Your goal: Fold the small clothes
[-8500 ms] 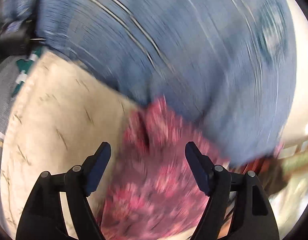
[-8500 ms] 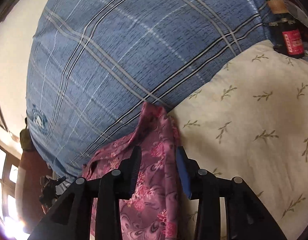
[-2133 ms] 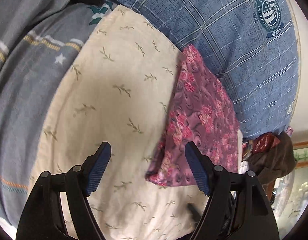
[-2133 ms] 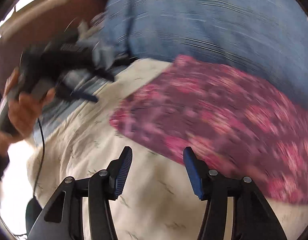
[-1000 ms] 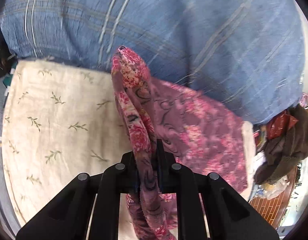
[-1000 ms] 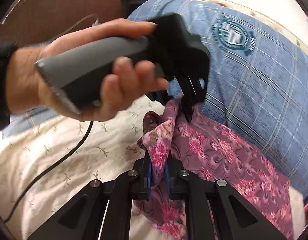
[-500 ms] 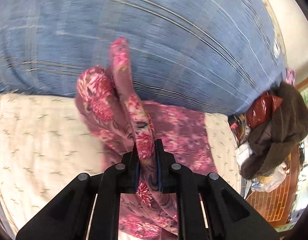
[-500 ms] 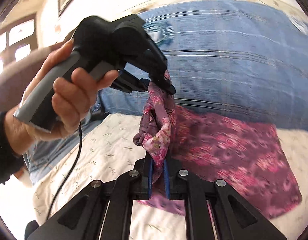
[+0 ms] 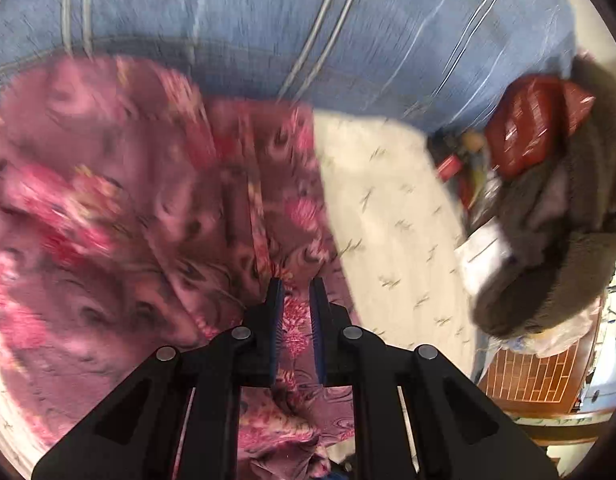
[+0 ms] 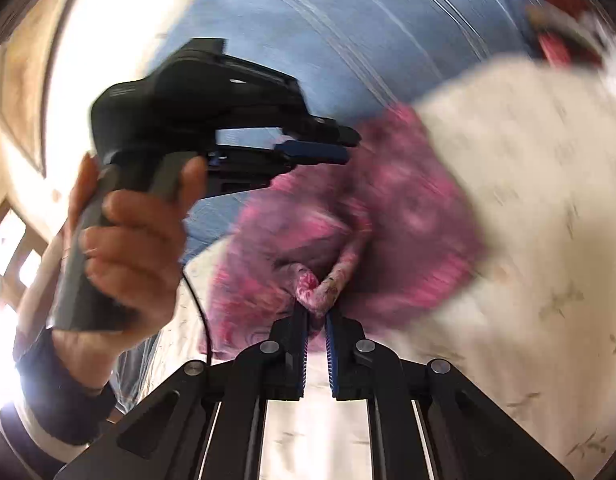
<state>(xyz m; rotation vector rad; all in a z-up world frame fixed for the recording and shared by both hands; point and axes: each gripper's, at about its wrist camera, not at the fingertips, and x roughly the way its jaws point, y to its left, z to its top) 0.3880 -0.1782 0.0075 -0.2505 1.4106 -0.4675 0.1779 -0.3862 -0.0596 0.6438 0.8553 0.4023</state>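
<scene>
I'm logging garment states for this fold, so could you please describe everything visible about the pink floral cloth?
The pink floral cloth looks like thin, soft fabric, purple-pink with brighter pink flowers and swirls. It is rumpled and bunched, not flat, lying partly over the cream leaf-print sheet in front of the blue plaid fabric. The left gripper pinches a fold of it; the right gripper pinches a gathered edge. Motion blur hides finer detail.

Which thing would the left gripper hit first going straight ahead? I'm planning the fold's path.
The left gripper, shut on the pink floral cloth, would probably meet more of that cloth first, then the blue plaid pillow; motion blur leaves depth uncertain.
</scene>
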